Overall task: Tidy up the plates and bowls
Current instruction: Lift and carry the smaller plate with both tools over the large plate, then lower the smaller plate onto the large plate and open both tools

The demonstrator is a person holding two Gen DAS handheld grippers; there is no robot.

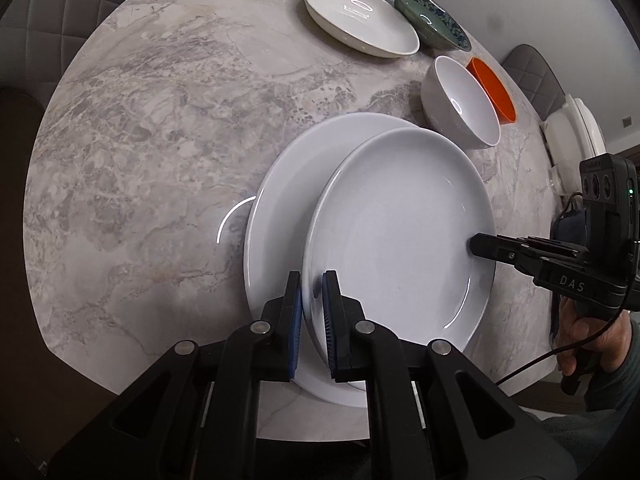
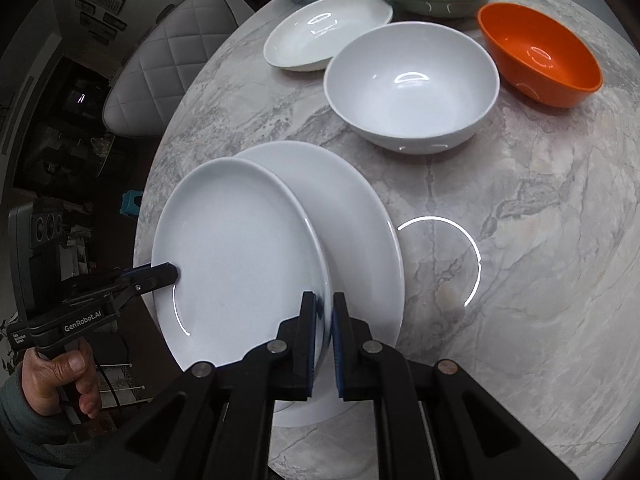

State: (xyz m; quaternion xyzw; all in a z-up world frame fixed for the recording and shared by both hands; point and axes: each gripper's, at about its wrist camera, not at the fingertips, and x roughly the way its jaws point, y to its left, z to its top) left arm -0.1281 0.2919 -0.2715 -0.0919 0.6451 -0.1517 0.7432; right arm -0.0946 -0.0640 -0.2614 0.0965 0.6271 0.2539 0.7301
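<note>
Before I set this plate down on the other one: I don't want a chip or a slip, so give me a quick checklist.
1. Left gripper clamped on the upper plate rim: ok.
2. Right gripper clamped on the opposite rim: ok.
3. Upper plate centred over lower plate: not ok, offset to one side.
4. Upper plate level: not ok, tilted.
5. White bowl apart from the plates: ok.
6. Contact between the plates underneath: cannot tell.

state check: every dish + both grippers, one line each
upper white plate: held by both grippers, above and overlapping the lower plate
lower white plate: flat on table
left gripper: shut on upper plate rim
right gripper: shut on opposite rim
white bowl: upright, empty
orange bowl: upright, empty
</note>
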